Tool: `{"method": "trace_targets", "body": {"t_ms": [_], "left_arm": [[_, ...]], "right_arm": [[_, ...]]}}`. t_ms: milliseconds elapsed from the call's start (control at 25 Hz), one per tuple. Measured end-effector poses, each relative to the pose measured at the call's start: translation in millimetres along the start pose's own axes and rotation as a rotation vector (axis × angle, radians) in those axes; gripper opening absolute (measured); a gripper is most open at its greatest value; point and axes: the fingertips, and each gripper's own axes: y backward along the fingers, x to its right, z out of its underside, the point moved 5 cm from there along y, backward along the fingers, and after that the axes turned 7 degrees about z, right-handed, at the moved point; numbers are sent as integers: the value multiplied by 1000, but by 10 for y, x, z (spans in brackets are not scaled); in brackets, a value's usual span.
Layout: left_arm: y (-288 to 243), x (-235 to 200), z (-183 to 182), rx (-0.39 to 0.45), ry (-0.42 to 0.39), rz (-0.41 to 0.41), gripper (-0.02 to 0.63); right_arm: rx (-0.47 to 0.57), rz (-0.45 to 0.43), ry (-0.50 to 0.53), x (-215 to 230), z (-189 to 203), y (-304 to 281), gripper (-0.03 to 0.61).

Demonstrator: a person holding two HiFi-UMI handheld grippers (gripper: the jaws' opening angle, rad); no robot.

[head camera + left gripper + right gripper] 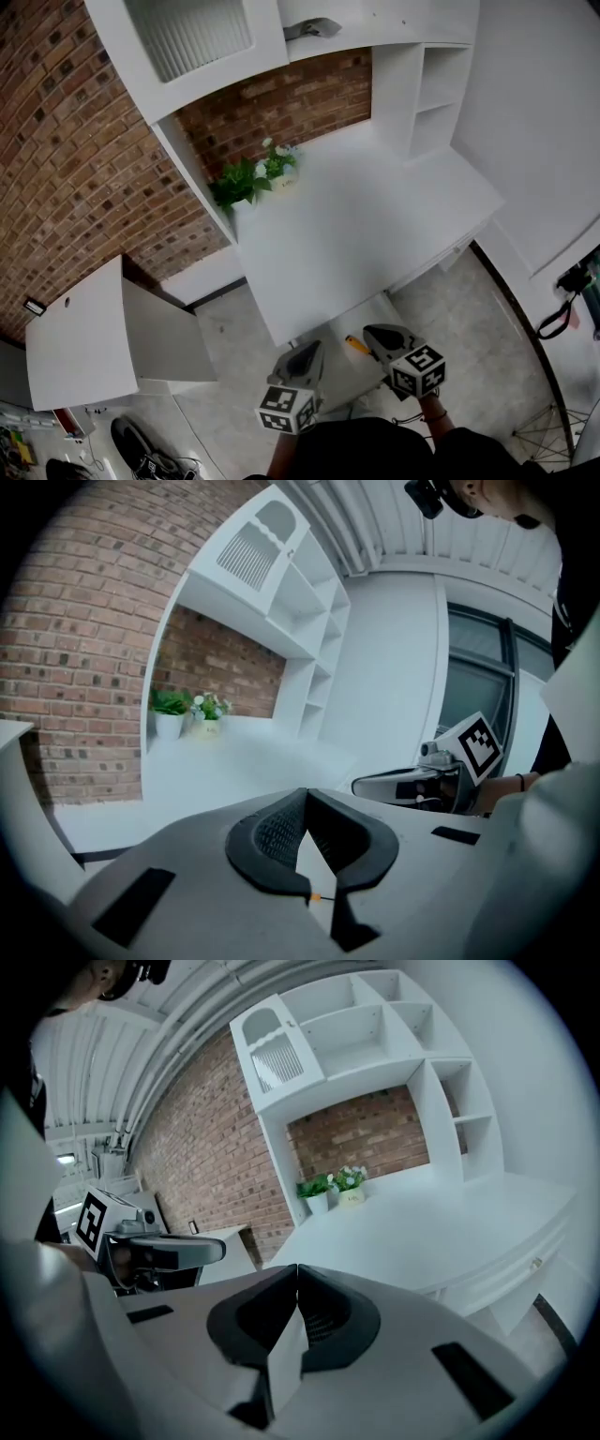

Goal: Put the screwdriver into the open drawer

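Screwdriver (356,345): only its orange handle shows in the head view, a short piece lying low down, beyond the front edge of the desk (375,216) and just beside the tip of the right gripper (375,334). It lies apart from both grippers; neither holds it.

Drawer (370,314): a pale surface juts out under the desk's front edge, and the handle lies on or over it. At this steep angle the drawer's walls cannot be made out, so the screwdriver probably rests inside, but this is not confirmed.

Right gripper: in its own view the jaws stand together, tips meeting, nothing between them. It points up and across the desk, not down at the drawer.

Left gripper (312,349): jaws likewise together and empty in its own view. A tiny orange speck (316,897) shows through the gap low between the pads; it may be the handle below, too small to tell.

Surroundings: the desk top is bare apart from a potted plant (253,178) at its back corner against the brick wall (84,169). Shelves stand above and to the right.

Assessment: the placing step appears done or very nearly so, given that the tool is released and sits at the drawer position. What remains, if anything, is to verify that it lies fully within the drawer and draw both grippers clear.
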Motion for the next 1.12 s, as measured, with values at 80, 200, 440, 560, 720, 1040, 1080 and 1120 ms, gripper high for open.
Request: {"method": "trace_targets", "body": {"t_ms": [80, 200, 440, 560, 720, 1040, 1080, 1120], "left_arm": [[31, 17, -112, 28, -20, 0, 8], [82, 39, -252, 63, -39, -7, 9], [202, 95, -492, 130, -70, -23, 9], [272, 90, -605, 161, -101, -35, 8], [324, 77, -719, 193, -140, -60, 9], [463, 98, -970, 264, -202, -84, 9], [478, 100, -987, 269, -205, -88, 8], [491, 101, -995, 273, -206, -93, 9]], "right_arm": [[42, 16, -16, -10, -119, 99, 17], [117, 35, -25, 21, -269, 240, 17], [236, 54, -95, 49, -564, 497, 15], [293, 64, -103, 65, -681, 593, 15], [351, 82, -85, 77, -813, 696, 15], [438, 119, -61, 86, -1006, 871, 15], [447, 121, -59, 92, -1012, 890, 15], [454, 123, -59, 98, -1014, 906, 15]]}}
